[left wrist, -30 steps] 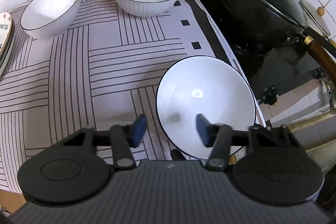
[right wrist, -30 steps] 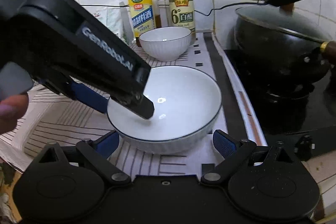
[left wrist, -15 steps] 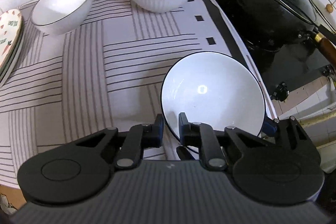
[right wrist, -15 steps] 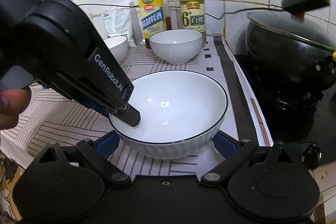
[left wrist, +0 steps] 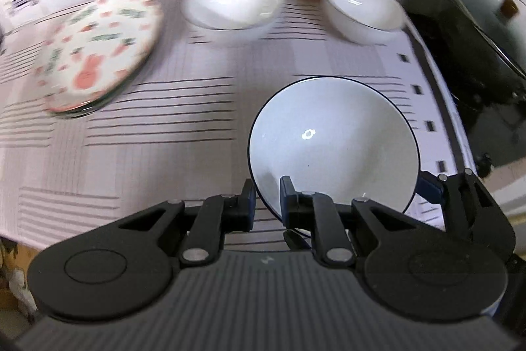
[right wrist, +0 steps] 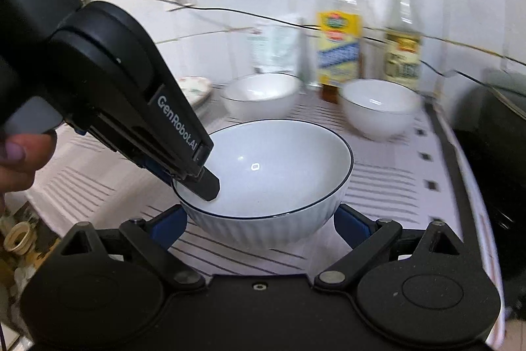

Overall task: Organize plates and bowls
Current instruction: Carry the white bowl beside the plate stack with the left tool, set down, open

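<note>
Fingers, left: closed on the near rim of the white bowl (left wrist: pixel 333 147), one pad outside the wall, one inside; grip point at the left gripper (left wrist: pixel 267 199).
Fingers, right: spread wide, one blue pad on each side of the same bowl's ribbed base, not seen pressing on it; right gripper (right wrist: pixel 259 224) is counted as open.
Held bowl: gripped by the rim at the front right of the tabletop (left wrist: pixel 138 153); whether its base is clear of the striped mat cannot be told.
Other bowls: far left bowl (left wrist: pixel 231 2) and far right bowl (left wrist: pixel 363 9) sit apart at the back, in front of the bottles (right wrist: pixel 338 25).
Plates: floral plate stack (left wrist: pixel 98 51) at the left.
Hazard: dark wok (left wrist: pixel 476 41) just beside the mat on the right.
Step in hand: judged as pick-up and carry of the front bowl for stacking.
Next move: bowl to be carried over one back bowl, levelled, centred and lowered in; rim pinch is one-sided, so tilt must be watched.
</note>
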